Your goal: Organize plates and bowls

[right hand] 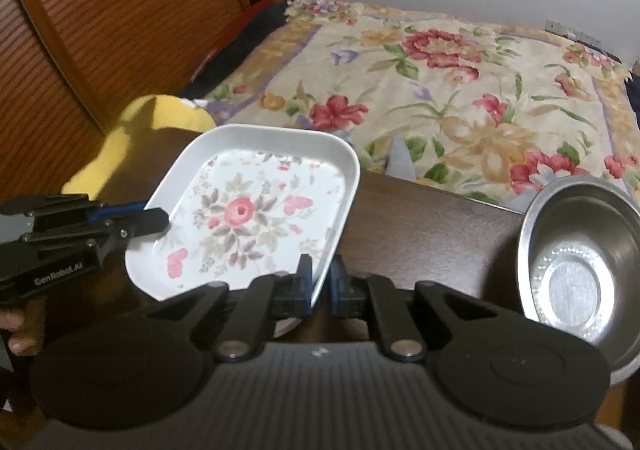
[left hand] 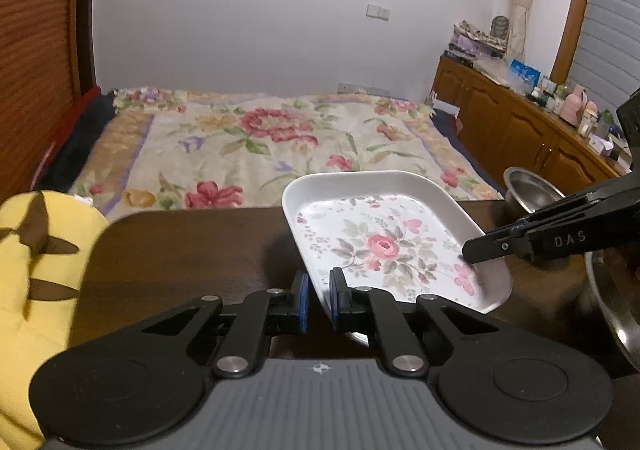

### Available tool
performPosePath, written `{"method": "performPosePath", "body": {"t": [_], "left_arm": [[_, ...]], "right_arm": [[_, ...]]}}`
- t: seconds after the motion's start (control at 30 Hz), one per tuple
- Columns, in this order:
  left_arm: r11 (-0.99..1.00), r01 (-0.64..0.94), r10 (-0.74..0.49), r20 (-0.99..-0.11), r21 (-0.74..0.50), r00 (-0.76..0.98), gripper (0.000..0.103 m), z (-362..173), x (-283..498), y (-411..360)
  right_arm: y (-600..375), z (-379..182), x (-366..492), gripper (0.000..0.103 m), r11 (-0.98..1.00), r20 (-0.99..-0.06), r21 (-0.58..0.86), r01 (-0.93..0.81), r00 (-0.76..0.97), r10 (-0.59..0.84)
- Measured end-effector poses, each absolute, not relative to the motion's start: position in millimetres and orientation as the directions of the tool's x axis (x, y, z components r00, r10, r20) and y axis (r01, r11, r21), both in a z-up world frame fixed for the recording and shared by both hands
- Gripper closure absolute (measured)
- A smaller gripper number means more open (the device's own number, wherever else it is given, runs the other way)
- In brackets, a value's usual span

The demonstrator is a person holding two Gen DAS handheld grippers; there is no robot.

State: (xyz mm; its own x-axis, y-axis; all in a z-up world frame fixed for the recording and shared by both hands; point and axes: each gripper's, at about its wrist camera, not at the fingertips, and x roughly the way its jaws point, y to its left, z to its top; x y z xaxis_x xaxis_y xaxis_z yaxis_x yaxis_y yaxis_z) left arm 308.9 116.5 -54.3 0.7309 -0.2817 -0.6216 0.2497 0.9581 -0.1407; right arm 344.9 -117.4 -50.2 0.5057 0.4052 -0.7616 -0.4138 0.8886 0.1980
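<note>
Dark brown table (left hand: 180,250) fills the near ground, its wood bare around a square white plate with a rose print (left hand: 384,246). Nearest the lens in the left wrist view, the left gripper (left hand: 319,300) has its 2 blue-padded fingers clamped on the plate's near edge, the rim passing between them. In the right wrist view the right gripper (right hand: 321,286) pinches the opposite side of the same plate (right hand: 248,209) the same way. Both grips hold the plate tilted above the table, with a shadow beneath it. Just to the right of the plate sits a steel bowl (right hand: 580,258), upright on the table's right side. A yellow cushion with brown marks (left hand: 36,282) lies off the table's left end. Beyond the table spreads a bed with a floral cover (left hand: 272,145), and farther right a wooden cabinet (left hand: 520,129) stands against the pale wall.
</note>
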Motion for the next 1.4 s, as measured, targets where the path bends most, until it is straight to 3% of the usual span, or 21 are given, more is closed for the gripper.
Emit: {"method": "performPosePath", "body": {"t": [0.43, 1.4], "left_arm": [[0.956, 0.267, -0.290, -0.548, -0.124, 0.784, 0.090, -17.7, 259.0, 121.2], [0.944, 0.307, -0.326, -0.466, -0.119, 0.823, 0.090, 11.9, 163.1, 118.6]], "right_arm": [[-120.5, -17.0, 297.1, 0.093, 0.885, -0.688, 0.176, -0.430, 0.590, 0.423], [-136.1, 2.5, 211.1, 0.093, 0.884, -0.624, 0.162, -0.440, 0.648, 0.437]]}}
